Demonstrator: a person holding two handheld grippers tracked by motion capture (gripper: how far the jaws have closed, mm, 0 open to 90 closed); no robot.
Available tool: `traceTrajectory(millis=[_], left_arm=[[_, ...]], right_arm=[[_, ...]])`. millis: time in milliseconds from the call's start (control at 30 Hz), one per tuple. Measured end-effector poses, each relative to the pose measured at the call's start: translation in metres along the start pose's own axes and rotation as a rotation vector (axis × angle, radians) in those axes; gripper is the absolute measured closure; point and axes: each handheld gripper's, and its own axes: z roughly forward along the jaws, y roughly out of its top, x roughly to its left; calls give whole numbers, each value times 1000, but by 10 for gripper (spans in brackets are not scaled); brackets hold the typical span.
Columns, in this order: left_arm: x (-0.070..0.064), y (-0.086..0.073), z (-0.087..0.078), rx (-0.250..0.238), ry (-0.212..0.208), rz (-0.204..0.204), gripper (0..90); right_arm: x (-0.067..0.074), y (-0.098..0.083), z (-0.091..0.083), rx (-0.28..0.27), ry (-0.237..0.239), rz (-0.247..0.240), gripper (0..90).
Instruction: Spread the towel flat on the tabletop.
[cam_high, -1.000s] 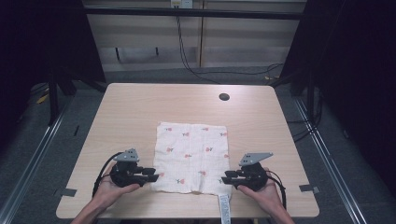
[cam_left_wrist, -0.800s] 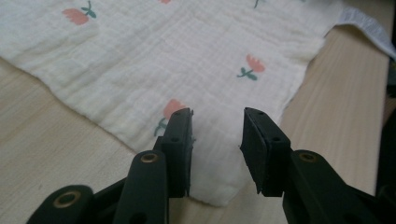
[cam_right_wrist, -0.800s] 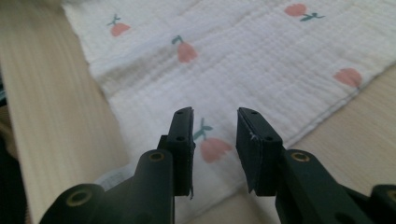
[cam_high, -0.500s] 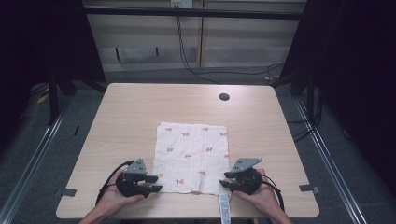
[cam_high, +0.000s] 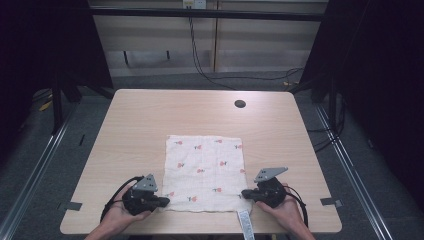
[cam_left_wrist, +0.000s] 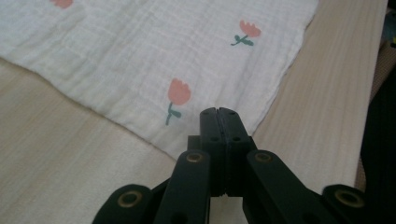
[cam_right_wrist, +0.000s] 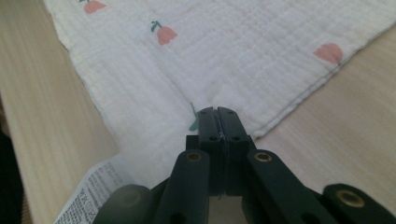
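Cloth first — a white square of crinkled muslin printed with small pink tulips (cam_high: 205, 172) lies flat and spread out on the pale wooden table (cam_high: 150, 120), nearer the person's edge than the far one, with its white care label (cam_high: 244, 223) trailing off the near hem towards the table's lip. The left gripper (cam_high: 165, 201) sits at the near left corner of the cloth and the right gripper (cam_high: 245, 194) at the near right corner, each cradled in a hand that comes up from the bottom of the high view. Both pairs of jaws have just been closing, and now they stand pressed together: in the left gripper view the black jaws meet over the very tip of the corner, and in the right gripper view they meet over the corner just beside the label. Whether fabric is truly pinched between the pads I cannot quite make out, though the tips sit right on the hem and a grip on each corner looks likely. So, as I judge it, the taking-hold is about done and nothing else — the cloth has no fold in it yet, so the lifting and carrying of the near edge towards the far one remains.
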Motion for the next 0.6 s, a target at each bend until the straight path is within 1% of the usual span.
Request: traceTrajectory(millis=[33, 67, 100, 133, 167, 200, 267, 300, 333, 367, 400, 433, 467, 500, 533, 567, 600], left_arm=[[0, 0, 0, 0, 0, 0, 899], [0, 0, -1, 7, -18, -4, 899], [-1, 0, -1, -3, -40, -20, 899], [-3, -1, -1, -9, -49, -23, 899], [-4, -1, -2, 10, -48, -11, 899], [-5, -2, -2, 11, -58, -5, 899], [-9, -3, -2, 5, -80, -15, 899], [-11, -4, -1, 17, -78, -6, 900], [-11, -4, -1, 17, -78, -6, 899], [-13, -4, -1, 22, -87, -8, 900], [-13, -4, -1, 22, -87, -8, 900], [-14, -5, -1, 13, -103, -7, 900], [-14, -5, -1, 13, -103, -7, 900], [-15, -6, -2, 24, -106, -9, 900], [-18, -10, -4, 30, -125, -14, 900], [-18, -10, -4, 30, -125, -14, 899], [-19, -13, -6, 26, -122, -13, 899]], right_arm=[[0, 0, 0, 0, 0, 0, 900], [2, -1, -1, 7, 0, -1, 900], [5, -2, -3, 17, 6, -3, 900], [7, -3, -4, 21, 6, -2, 900], [8, -5, -5, 18, 14, 0, 900], [8, -7, -6, 12, 25, 7, 900], [10, -11, -8, 14, 28, 25, 900], [12, -12, -9, 17, 41, 36, 900], [12, -12, -9, 17, 41, 36, 900], [14, -13, -10, 22, 35, 24, 900], [14, -13, -10, 22, 35, 24, 900], [15, -13, -11, 23, 42, 24, 900], [15, -13, -11, 23, 42, 24, 900], [17, -14, -12, 30, 44, 32, 900], [20, -17, -14, 33, 52, 32, 900], [20, -17, -14, 33, 52, 32, 900], [22, -18, -14, 29, 50, 22, 900]])
